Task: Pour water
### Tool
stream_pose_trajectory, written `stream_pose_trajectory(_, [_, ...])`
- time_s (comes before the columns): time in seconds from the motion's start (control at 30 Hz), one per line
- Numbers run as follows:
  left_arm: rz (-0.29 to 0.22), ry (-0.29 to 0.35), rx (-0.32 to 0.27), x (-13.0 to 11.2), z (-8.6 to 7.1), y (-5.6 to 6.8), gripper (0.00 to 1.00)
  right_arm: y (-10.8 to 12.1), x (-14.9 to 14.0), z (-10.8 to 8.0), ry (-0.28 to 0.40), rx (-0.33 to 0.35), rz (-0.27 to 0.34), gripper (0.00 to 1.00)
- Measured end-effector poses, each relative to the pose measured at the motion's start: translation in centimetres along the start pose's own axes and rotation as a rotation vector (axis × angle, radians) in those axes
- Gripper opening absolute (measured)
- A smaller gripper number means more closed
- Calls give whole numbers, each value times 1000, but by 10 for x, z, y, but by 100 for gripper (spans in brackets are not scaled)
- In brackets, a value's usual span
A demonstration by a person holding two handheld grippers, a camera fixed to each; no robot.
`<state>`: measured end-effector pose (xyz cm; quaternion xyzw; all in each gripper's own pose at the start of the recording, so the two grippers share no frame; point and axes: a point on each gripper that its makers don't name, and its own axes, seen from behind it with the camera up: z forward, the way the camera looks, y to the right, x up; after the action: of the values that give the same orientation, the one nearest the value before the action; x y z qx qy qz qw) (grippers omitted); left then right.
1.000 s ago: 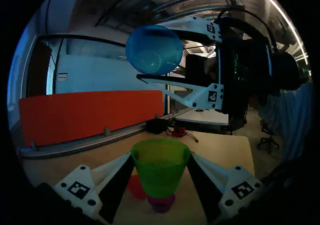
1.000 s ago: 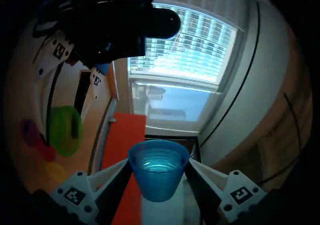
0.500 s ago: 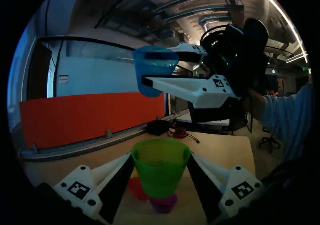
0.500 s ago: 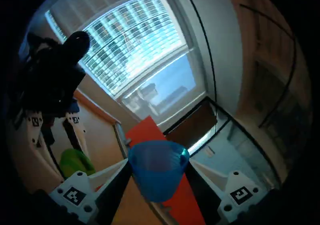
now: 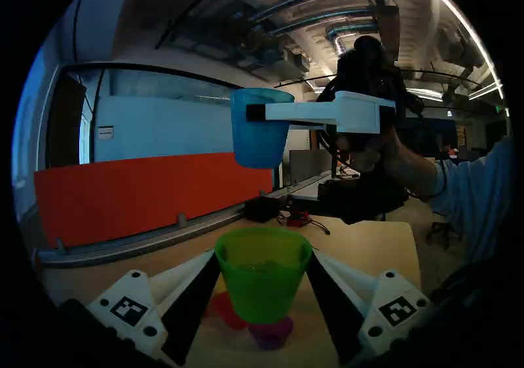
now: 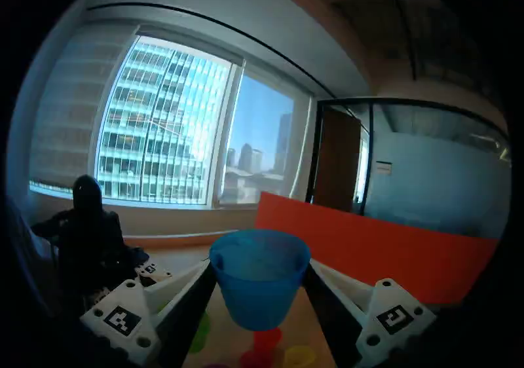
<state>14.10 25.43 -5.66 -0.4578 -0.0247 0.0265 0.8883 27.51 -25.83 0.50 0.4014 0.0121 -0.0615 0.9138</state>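
One risk in the left gripper view: the blue cup, clamped upright in the right gripper, hangs high above and beyond the left gripper, whose jaws pinch the green cup, so we judge a pour may splash or miss. We count one blue, one green, and under the jaws one red cup and one purple cup. Right gripper view: jaws tight on the blue cup, which could slip when tilted; one blue, and below them one red and one yellow cup.

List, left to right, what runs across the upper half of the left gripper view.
orange panel → blue cup → hand → light sleeve
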Motion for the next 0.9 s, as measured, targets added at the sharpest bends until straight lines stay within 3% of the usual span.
stream_pose_trajectory(0.2, [5,-2,18,0,-4,-5,86,8,-2,-8,-5,-5,57,88])
stream_pose_trajectory(0.9, [12,-50,142,-18,-38,-58,86,65,-58,-67,-63,-122,57,89])
